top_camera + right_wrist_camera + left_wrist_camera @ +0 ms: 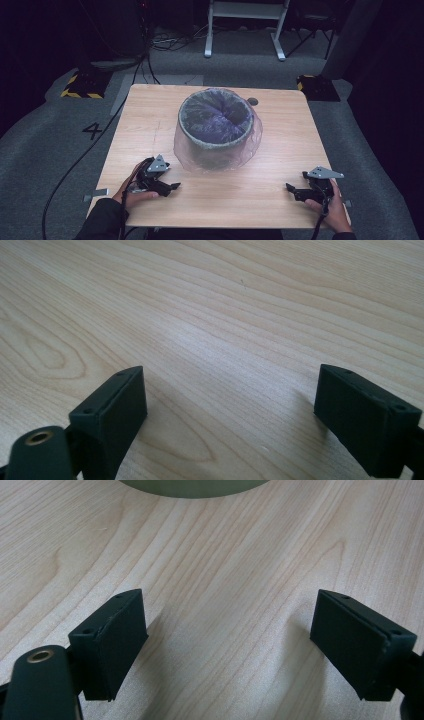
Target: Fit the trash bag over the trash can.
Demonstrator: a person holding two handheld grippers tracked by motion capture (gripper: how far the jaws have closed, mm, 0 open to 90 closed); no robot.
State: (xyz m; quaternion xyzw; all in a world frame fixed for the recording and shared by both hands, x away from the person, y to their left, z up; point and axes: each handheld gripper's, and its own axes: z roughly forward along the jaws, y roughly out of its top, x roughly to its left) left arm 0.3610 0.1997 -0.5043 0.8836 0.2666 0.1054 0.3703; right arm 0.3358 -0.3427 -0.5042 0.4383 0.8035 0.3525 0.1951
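Observation:
A round grey bin [216,131] lined with a thin translucent purple bag [218,119] stands upright at the middle of the wooden table [270,200]. The bag's edge is folded over the rim and drapes down the outside. My left gripper [175,186] rests low near the table's front left, pointing right, its jaws open over bare wood [230,630]; the bin's base [192,487] shows at the top of the left gripper view. My right gripper [289,188] sits near the front right, pointing left, open with nothing between its pads [230,400].
Beyond the table lies grey carpet with black cables [150,55], a white metal frame [245,25] at the back, and yellow-black striped blocks [82,85] at the far left. A small dark round mark [252,101] sits on the table behind the bin.

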